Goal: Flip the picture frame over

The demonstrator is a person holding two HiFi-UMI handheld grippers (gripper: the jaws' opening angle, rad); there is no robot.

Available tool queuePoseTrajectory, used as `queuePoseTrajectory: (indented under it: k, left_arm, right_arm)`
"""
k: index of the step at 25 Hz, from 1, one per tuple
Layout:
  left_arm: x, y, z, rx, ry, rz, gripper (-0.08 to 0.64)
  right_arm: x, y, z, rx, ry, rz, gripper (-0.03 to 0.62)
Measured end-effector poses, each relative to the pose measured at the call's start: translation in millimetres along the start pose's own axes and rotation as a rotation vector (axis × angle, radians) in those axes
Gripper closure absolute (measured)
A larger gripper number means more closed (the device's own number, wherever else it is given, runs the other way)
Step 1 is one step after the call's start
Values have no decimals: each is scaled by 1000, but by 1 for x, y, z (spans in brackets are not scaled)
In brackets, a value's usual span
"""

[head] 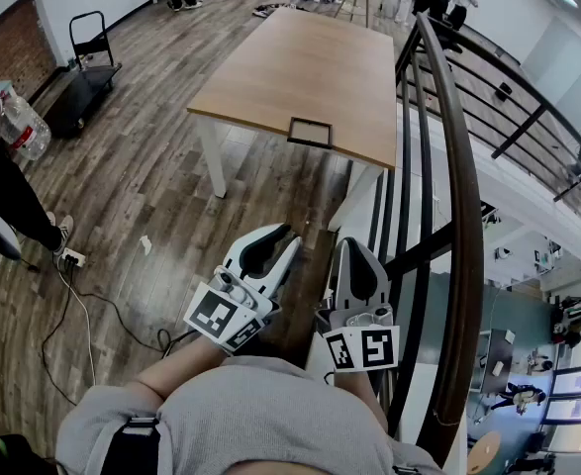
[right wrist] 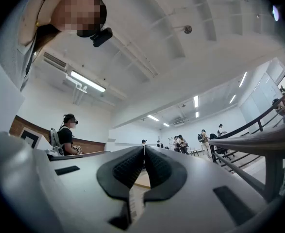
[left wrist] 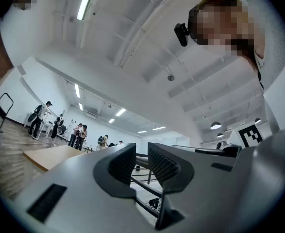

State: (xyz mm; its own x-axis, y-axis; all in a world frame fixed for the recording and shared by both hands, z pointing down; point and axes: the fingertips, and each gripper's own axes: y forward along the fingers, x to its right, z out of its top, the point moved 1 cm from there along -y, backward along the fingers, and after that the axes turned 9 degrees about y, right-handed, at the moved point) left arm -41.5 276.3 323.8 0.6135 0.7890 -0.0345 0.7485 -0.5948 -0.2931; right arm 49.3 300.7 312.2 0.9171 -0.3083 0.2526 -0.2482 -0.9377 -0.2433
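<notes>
From the head view I see the picture frame (head: 310,132) lying flat on the wooden desk (head: 300,57), close to the desk's near edge, in the upper middle of the picture. It is a dark rectangle, and its inside looks the same colour as the desktop. Both of my tools are low in the middle of the picture, well apart from the frame and over the wooden floor (head: 142,176). The left claw (head: 286,236) stands slightly open: in its own view there is a narrow gap between the ribbed pads, with nothing in it but distant background. The right claw (head: 354,245) is closed with its pads meeting at the tips, and it holds nothing. A dark curved railing (head: 460,166) runs down the right side of the picture, just beside the right claw. At the left edge a person's arm holds a clear bottle (head: 21,127), and a black cart (head: 84,77) stands on the floor in the upper left.
</notes>
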Motion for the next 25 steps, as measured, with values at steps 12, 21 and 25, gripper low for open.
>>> queuePoseTrajectory:
  k: [12,21,25]
  left_arm:
    - [-35,34,-25,-3,-4,24,480]
    - [-139,125,-42,6,47,-2,480]
    - [-200,181,-41,9,71,-8,480]
  right_arm:
    - [28,39,-19,-13,-19,19,577]
    - [75,159,-30,11,-67,-14,577]
    - [100,233,-23,38,-71,-30,577]
